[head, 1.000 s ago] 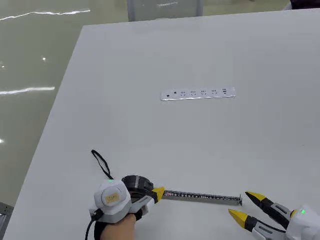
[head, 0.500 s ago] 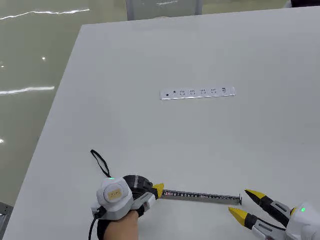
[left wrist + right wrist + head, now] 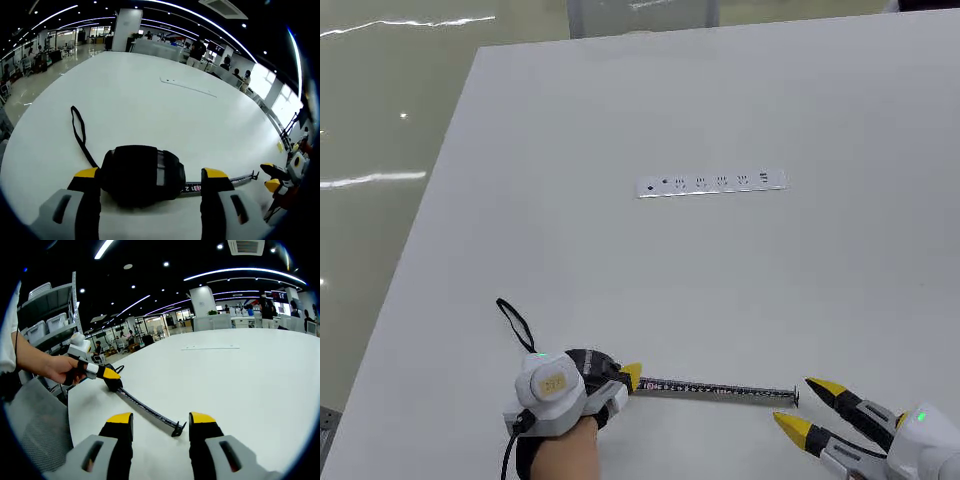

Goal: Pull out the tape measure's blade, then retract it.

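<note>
Open table (image 3: pixel 820 290) all round; power strip (image 3: pixel 712 184) well beyond; tape measure (image 3: pixel 594 366) and blade (image 3: pixel 715 389) lie across the front.

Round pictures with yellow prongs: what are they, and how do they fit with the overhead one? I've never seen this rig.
No robot here: a person holds a two-jaw gripper in each hand. The head view comes from their headset; each round picture comes from a camera on one gripper. The left gripper clamps the tape measure, its strap trailing on the white table. The blade lies pulled out toward the right gripper, which is open, the hook near its tips, not gripped. A power strip lies farther back.
</note>
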Available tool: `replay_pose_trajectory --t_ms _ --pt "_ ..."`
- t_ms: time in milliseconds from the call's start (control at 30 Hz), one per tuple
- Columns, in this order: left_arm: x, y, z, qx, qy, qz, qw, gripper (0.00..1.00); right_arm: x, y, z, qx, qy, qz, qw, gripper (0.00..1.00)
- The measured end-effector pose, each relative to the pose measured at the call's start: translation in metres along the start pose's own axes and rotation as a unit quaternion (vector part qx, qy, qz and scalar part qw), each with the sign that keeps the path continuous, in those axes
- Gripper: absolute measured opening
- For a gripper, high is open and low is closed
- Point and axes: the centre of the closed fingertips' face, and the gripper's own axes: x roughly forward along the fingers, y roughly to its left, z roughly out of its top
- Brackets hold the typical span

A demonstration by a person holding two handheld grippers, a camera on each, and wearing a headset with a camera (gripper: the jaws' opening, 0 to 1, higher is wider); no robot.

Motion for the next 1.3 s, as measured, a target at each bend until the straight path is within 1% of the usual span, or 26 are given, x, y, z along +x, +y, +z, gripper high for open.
replay_pose_trajectory --t_ms 167,333,533,733,867,1000,1133,1300 --pt "0.001 0.001 0.001 -0.009 -0.001 0.010 0.9999 0.81 0.000 -0.003 -0.001 -0.002 0.004 0.001 1.0000 0.43" --pt "0.003 0.004 -0.001 -0.001 0.002 0.026 0.9997 0.78 -0.001 -0.005 -0.001 -0.002 0.003 0.002 1.0000 0.42" --pt "0.004 0.007 -0.001 0.000 0.002 0.035 0.9994 0.77 -0.002 -0.008 -0.004 0.001 0.003 0.000 1.0000 0.41" --pt "0.006 0.009 -0.001 -0.009 0.003 0.041 0.9991 0.75 -0.002 -0.008 -0.005 0.004 0.002 0.000 1.0000 0.40" --pt "0.005 0.008 -0.002 -0.003 0.006 0.047 0.9989 0.75 -0.001 -0.009 -0.005 0.005 0.001 0.000 1.0000 0.40" --pt "0.007 0.011 -0.002 -0.007 0.004 0.053 0.9986 0.74 -0.001 -0.011 -0.004 0.013 -0.005 -0.004 0.9999 0.40" --pt "0.007 0.010 -0.003 0.003 0.005 0.058 0.9983 0.73 -0.001 -0.012 -0.004 0.014 -0.006 -0.004 0.9999 0.39" --pt "0.009 0.012 -0.003 0.008 0.006 0.063 0.9980 0.73 -0.001 -0.012 -0.005 0.014 -0.006 -0.004 0.9999 0.39"
